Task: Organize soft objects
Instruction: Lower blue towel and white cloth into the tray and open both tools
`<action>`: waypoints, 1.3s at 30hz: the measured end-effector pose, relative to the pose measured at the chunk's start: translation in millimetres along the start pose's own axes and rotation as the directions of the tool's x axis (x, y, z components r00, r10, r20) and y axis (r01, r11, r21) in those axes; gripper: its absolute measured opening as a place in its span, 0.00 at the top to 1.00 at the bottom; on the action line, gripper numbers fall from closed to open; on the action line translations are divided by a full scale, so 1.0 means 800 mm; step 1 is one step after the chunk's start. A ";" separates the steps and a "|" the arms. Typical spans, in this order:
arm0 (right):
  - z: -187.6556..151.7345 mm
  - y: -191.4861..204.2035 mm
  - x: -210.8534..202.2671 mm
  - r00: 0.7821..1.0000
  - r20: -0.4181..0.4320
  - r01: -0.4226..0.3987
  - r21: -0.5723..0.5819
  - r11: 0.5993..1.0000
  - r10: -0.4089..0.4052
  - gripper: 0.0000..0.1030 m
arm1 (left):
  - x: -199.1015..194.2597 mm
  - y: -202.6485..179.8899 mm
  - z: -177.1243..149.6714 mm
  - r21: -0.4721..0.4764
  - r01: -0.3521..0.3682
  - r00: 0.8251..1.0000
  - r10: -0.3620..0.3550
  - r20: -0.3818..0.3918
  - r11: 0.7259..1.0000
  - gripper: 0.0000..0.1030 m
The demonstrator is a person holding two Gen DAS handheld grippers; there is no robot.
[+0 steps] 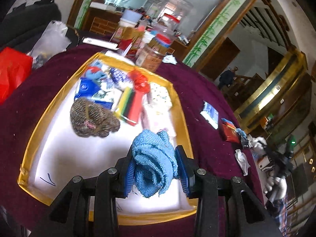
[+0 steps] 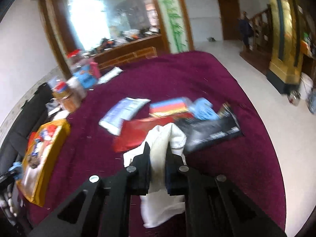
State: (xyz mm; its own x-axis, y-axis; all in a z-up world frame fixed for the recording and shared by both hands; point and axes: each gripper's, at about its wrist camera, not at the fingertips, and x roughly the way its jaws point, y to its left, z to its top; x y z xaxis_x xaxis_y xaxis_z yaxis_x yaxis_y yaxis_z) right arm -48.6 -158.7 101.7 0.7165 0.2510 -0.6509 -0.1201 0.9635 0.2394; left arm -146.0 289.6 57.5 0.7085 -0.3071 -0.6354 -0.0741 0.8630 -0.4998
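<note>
Two tongs, each clamping one cloth: left (image 1: 155,154) blue cloth (image 1: 153,158), right (image 2: 158,148) white cloth (image 2: 164,138).

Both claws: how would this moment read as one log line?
left claw: shut on blue cloth, over tray | right claw: shut on white cloth, above tablecloth

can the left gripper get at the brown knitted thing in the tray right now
Probably not yet: the left gripper is already clamped on a blue towel. The brown knitted piece lies uncovered in the tray, so the path looks free.
</note>
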 end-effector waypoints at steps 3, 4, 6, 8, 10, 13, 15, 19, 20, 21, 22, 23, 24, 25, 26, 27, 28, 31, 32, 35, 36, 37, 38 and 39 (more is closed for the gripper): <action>0.007 0.044 -0.014 0.998 0.007 -0.062 -0.058 0.996 0.062 0.89 | 0.016 0.005 0.001 -0.013 -0.018 0.999 0.017 -0.038 1.000 0.61; 0.008 0.063 -0.016 0.996 0.004 -0.091 -0.082 0.992 0.091 0.89 | 0.023 0.006 0.002 -0.018 -0.024 0.998 0.023 -0.054 1.000 0.61; 0.009 0.098 -0.016 0.988 -0.009 -0.155 -0.119 0.981 0.155 0.89 | 0.031 0.008 0.003 -0.023 -0.030 0.997 0.028 -0.075 0.999 0.61; 0.007 0.132 -0.010 0.975 -0.038 -0.220 -0.138 0.966 0.217 0.89 | 0.041 0.010 0.006 -0.023 -0.048 0.994 0.046 -0.094 0.999 0.60; 0.004 0.171 0.000 0.956 -0.079 -0.291 -0.157 0.944 0.282 0.89 | 0.050 0.010 0.011 -0.021 -0.070 0.992 0.067 -0.108 0.997 0.60; -0.005 0.223 0.015 0.924 -0.142 -0.376 -0.184 0.908 0.354 0.89 | 0.061 0.014 0.017 -0.033 -0.106 0.987 0.101 -0.123 0.994 0.41; -0.013 0.262 0.026 0.899 -0.191 -0.428 -0.203 0.881 0.393 0.89 | 0.061 0.019 0.020 -0.058 -0.110 0.988 0.103 -0.115 0.992 0.31; -0.029 0.323 0.046 0.861 -0.275 -0.493 -0.237 0.837 0.428 0.89 | 0.044 0.030 0.023 -0.113 -0.046 0.996 0.037 -0.079 0.992 0.31; -0.035 0.334 0.051 0.850 -0.296 -0.507 -0.241 0.827 0.435 0.89 | 0.036 0.032 0.024 -0.117 -0.034 0.998 0.027 -0.060 0.993 0.31; -0.041 0.350 0.057 0.840 -0.322 -0.521 -0.254 0.815 0.436 0.89 | 0.027 0.034 0.025 -0.119 -0.025 0.999 0.021 -0.037 0.993 0.31; -0.047 0.361 0.061 0.834 -0.341 -0.529 -0.266 0.806 0.434 0.89 | 0.017 0.037 0.026 -0.122 -0.020 1.000 0.018 -0.013 0.992 0.30; -0.052 0.372 0.065 0.827 -0.362 -0.537 -0.277 0.797 0.431 0.89 | 0.008 0.041 0.027 -0.128 -0.016 1.000 0.017 0.012 0.992 0.27; -0.059 0.383 0.070 0.819 -0.385 -0.544 -0.288 0.788 0.424 0.89 | 0.000 0.046 0.028 -0.136 -0.013 0.999 0.018 0.031 0.991 0.25; -0.067 0.394 0.075 0.814 -0.409 -0.547 -0.304 0.780 0.412 0.89 | -0.008 0.052 0.028 -0.146 -0.011 0.999 0.019 0.050 0.989 0.24; -0.075 0.402 0.079 0.812 -0.431 -0.545 -0.322 0.774 0.393 0.89 | -0.014 0.058 0.028 -0.155 -0.007 0.998 0.017 0.063 0.988 0.24; -0.084 0.414 0.086 0.813 -0.455 -0.537 -0.345 0.770 0.364 0.89 | -0.019 0.062 0.028 -0.162 -0.001 0.997 0.013 0.071 0.987 0.24; -0.091 0.422 0.092 0.815 -0.469 -0.529 -0.359 0.769 0.341 0.89 | -0.023 0.068 0.027 -0.172 0.005 0.997 0.008 0.078 0.985 0.24; -0.104 0.436 0.111 0.827 -0.489 -0.493 -0.390 0.778 0.279 0.89 | -0.028 0.080 0.024 -0.198 0.013 0.996 0.004 0.086 0.980 0.24; -0.106 0.439 0.117 0.831 -0.490 -0.482 -0.396 0.781 0.264 0.89 | -0.029 0.082 0.023 -0.203 0.017 0.996 0.001 0.087 0.979 0.24; -0.109 0.445 0.135 0.847 -0.485 -0.444 -0.418 0.792 0.218 0.89 | -0.030 0.084 0.020 -0.208 0.015 0.996 0.005 0.093 0.978 0.24; -0.112 0.446 0.140 0.852 -0.483 -0.431 -0.426 0.795 0.204 0.89 | -0.030 0.083 0.019 -0.205 0.012 0.995 0.008 0.094 0.979 0.24; -0.111 0.446 0.144 0.855 -0.481 -0.421 -0.428 0.800 0.192 0.89 | -0.031 0.082 0.018 -0.205 0.008 0.995 0.012 0.095 0.979 0.23; -0.111 0.446 0.146 0.856 -0.480 -0.419 -0.425 0.802 0.194 0.87 | -0.031 0.081 0.017 -0.205 0.007 0.995 0.013 0.095 0.979 0.22; -0.110 0.445 0.148 0.858 -0.477 -0.415 -0.421 0.806 0.193 0.85 | -0.031 0.080 0.017 -0.206 0.005 0.995 0.015 0.094 0.979 0.22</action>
State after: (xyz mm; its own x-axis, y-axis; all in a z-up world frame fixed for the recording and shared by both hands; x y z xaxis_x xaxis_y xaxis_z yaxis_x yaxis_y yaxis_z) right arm -67.0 222.4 46.8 0.2639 0.4457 -0.8554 -0.6836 0.7121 0.1601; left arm -158.6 357.9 49.1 0.7703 -0.2550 -0.5845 -0.2134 0.7606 -0.6131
